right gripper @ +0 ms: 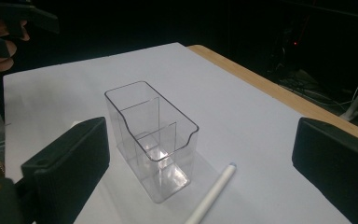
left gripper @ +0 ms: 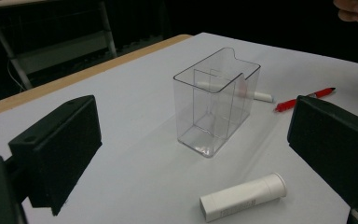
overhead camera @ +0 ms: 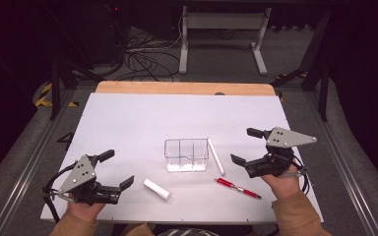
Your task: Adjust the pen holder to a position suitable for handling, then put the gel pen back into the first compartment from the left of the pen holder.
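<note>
A clear plastic organiser box with several compartments stands empty mid-table. A white pen lies along its right side. Nearer the front lie a red pen and a short white tube. My left gripper hovers at the front left, open and empty, aimed at the box with the tube in front of it. My right gripper is right of the white pen, open and empty, facing the box and the white pen.
White sheet covers the table, with a wooden strip along the far edge. Beyond it are a desk frame and floor cables. The red pen lies past the box in the left gripper view.
</note>
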`<state>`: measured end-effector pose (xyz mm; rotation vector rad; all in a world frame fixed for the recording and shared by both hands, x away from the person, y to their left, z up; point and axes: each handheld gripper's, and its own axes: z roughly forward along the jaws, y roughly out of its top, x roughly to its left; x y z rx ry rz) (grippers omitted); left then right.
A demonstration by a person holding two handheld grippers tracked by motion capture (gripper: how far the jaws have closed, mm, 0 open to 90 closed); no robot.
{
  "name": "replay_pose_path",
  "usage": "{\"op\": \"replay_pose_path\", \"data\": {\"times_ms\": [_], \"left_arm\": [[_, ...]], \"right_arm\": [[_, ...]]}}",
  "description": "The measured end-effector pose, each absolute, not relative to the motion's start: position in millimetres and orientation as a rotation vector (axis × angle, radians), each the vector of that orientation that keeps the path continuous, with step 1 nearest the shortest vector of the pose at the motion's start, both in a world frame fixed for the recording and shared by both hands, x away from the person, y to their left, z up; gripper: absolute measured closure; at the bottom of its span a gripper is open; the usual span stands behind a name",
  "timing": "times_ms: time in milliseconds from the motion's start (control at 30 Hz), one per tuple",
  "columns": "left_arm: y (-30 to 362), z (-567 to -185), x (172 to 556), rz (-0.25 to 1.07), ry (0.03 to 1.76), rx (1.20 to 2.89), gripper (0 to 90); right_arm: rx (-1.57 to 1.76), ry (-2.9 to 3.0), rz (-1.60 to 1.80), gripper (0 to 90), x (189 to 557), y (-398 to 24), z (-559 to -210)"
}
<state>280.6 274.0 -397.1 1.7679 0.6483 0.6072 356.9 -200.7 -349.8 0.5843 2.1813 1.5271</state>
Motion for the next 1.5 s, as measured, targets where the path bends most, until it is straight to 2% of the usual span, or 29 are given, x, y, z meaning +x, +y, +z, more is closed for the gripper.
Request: {"op": "replay_pose_path", "data": {"times_ms": [400, 1033, 1233, 1500], "left_arm": [[264.0, -387.8, 282.8, 0.562, 0.599, 1.786, 4.6], [229.3, -371.2, 292.6, 0.485, 0.486, 1.838, 7.6], [218.4, -367.1, 298.0, 0.433, 0.469, 1.847, 9.5], [193.0, -362.9, 311.2, 0.285, 0.413, 1.899, 14.2]], "right_arm": [[0.666, 2.099, 1.563, 8.8, 343.2, -226.8, -359.3], [0.714, 2.074, 1.576, 8.7, 343.1, -240.5, -370.2], [0.732, 2.069, 1.611, 8.3, 344.7, -242.6, -372.3], [0.75, 2.089, 1.603, 8.7, 347.7, -245.4, -374.5]]}}
